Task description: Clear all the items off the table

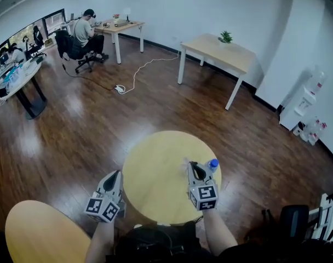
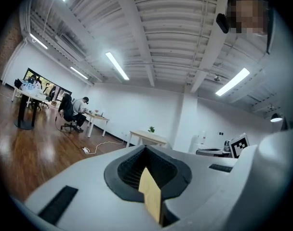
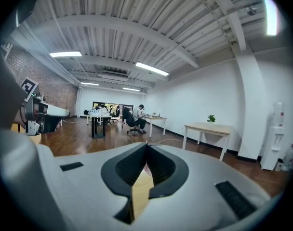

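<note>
Yellow round wooden table (image 1: 155, 163) sits centre in the head view. One task item is on it: a clear plastic bottle with a blue cap (image 1: 212, 165), upright near the right rim, just beside the right gripper (image 1: 193, 165). Right gripper view: jaws pressed together, tips meeting. The bottle doesn't show in that view. The left gripper (image 1: 118, 174) is at the table's left rim, its jaws also pressed together in its own view. A second round wooden tabletop (image 1: 40, 234) is at the lower left. A pale rectangular desk (image 1: 218, 51) with a small green plant (image 1: 225, 36) stands by the far wall.

Left tongs (image 2: 146, 149), tips together, level.
</note>
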